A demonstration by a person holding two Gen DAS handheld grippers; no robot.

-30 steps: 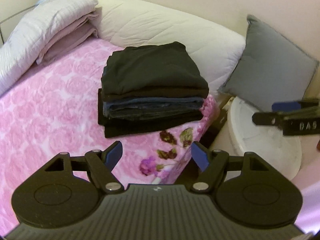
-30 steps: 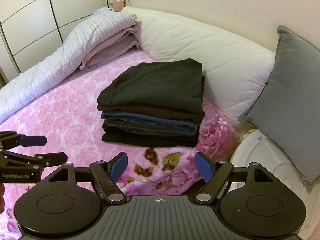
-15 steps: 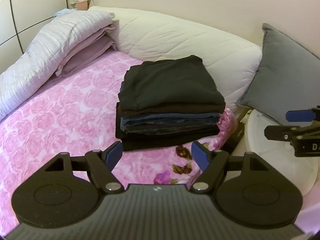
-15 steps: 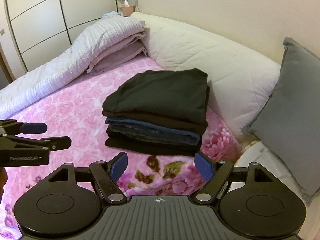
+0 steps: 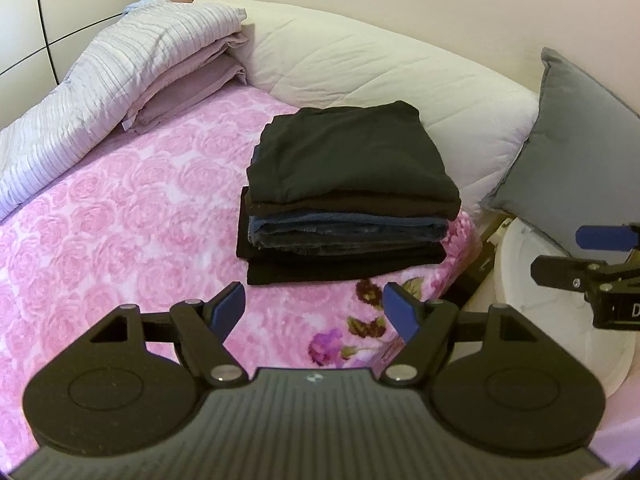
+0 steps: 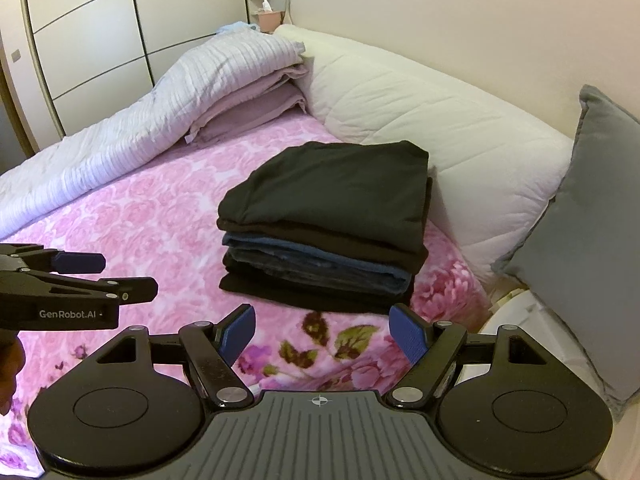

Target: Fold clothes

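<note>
A neat stack of folded clothes (image 5: 344,196) (image 6: 324,228), black pieces with blue denim between them, lies on the pink rose-patterned bedspread (image 5: 132,216) (image 6: 160,208) near the bed's corner. My left gripper (image 5: 316,310) hovers open a little short of the stack, nothing between its blue pads. My right gripper (image 6: 322,330) is also open and empty, in front of the stack. The right gripper (image 5: 588,256) shows at the right edge of the left wrist view, and the left gripper (image 6: 92,270) at the left edge of the right wrist view.
A folded white quilt with mauve sheets (image 6: 224,92) lies at the bed's far left. A long white bolster (image 6: 432,120) runs along the wall. A grey cushion (image 6: 588,216) leans at the right above a white round object (image 5: 560,320). Wardrobe doors (image 6: 100,40) stand behind.
Both grippers have drawn back and risen from the stack, so it looks smaller and more of the bed and wardrobe shows. Jaws stayed open; the stack has not moved.
</note>
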